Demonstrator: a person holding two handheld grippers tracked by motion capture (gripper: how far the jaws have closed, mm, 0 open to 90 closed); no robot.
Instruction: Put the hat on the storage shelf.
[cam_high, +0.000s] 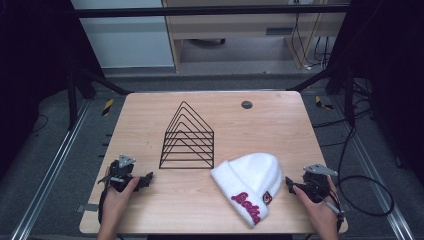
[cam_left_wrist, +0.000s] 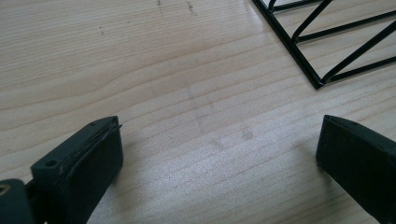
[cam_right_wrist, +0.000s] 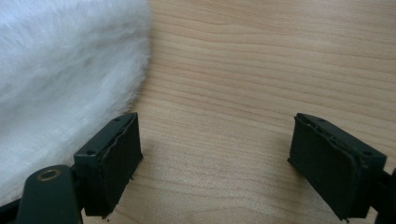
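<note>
left tongs (cam_high: 148, 179): we see the jaws wide apart, nothing between them, near the bench's (cam_high: 280, 125) left edge, just short of the wire rack's (cam_high: 187, 137) near-left corner
right tongs (cam_high: 289, 184): jaws wide, nothing gripped, near the right edge
beanie (cam_high: 248, 185): white, flat near the front edge; we see it just beside one right jaw

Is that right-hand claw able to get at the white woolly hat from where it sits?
Probably yes: the right claw stands open just beside the white beanie, with bare table between them.
</note>
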